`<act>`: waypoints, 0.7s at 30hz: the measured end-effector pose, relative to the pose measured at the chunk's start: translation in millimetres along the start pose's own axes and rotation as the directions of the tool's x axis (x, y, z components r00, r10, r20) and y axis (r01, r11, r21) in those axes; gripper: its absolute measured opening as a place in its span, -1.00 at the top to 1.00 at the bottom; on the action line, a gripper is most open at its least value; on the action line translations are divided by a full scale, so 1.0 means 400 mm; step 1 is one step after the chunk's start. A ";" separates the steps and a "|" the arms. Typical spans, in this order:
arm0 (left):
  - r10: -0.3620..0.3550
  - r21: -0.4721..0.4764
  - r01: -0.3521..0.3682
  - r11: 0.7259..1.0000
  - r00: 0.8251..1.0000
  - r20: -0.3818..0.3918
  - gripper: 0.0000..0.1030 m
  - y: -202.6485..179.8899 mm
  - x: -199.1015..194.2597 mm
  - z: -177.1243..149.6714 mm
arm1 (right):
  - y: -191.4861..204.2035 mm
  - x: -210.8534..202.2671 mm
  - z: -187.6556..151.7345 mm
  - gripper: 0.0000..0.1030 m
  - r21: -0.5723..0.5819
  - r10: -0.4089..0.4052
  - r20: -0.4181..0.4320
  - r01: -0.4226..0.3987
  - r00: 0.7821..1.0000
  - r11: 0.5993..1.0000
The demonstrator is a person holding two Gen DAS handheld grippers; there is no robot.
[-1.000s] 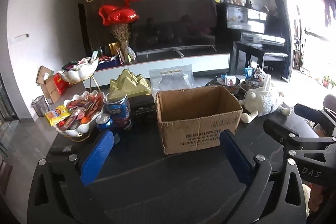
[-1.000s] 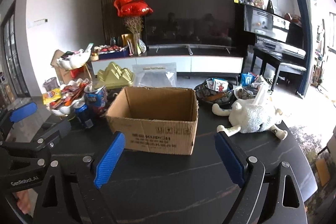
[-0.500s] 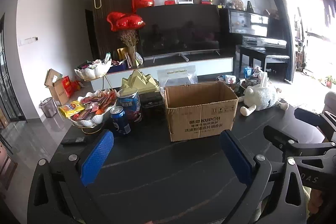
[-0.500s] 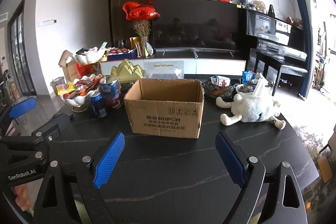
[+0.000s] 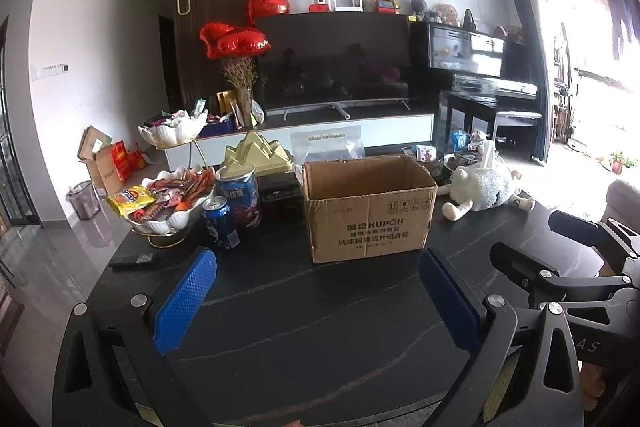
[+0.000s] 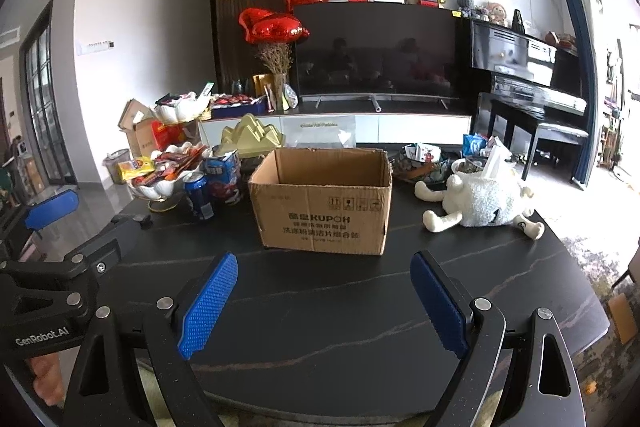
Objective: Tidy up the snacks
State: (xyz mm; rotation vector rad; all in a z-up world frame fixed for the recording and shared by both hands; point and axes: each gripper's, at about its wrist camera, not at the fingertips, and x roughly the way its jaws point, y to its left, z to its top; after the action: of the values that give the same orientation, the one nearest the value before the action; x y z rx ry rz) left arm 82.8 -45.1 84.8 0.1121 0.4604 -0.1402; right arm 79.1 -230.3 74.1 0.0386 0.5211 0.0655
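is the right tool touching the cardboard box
Apart. The right wrist view shows bare table between the open right tool and the cardboard box.

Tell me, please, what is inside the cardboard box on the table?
The cardboard box is open on top. Only its bare inner walls show, with nothing rising above the rim. Its near wall covers the bottom, so whether anything lies there cannot be seen.

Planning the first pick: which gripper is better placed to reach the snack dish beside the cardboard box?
Probably the left gripper: the snack dish sits left of the cardboard box, on its side. The right gripper would have to cross over. Both are open and empty.
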 end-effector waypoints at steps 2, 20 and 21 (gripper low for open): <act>0.012 0.005 -0.012 1.000 1.000 0.010 -1.00 0.000 -0.006 -0.001 | 0.003 -0.005 -0.001 -0.73 -0.007 -0.004 0.006 0.004 1.000 1.000; 0.039 -0.008 -0.039 0.999 0.999 0.034 -1.00 0.010 -0.026 -0.004 | 0.002 -0.028 0.000 -0.73 -0.017 -0.043 0.038 0.044 0.998 0.999; 0.040 -0.007 -0.040 0.999 0.999 0.033 -1.00 0.009 -0.026 -0.003 | 0.003 -0.028 0.000 -0.73 -0.016 -0.042 0.038 0.043 0.998 0.999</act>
State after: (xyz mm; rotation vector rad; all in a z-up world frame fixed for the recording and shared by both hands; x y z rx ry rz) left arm 73.8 -40.1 88.5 0.1121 0.4252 -0.1013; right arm 69.5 -230.0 79.8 0.0126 0.4830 0.0272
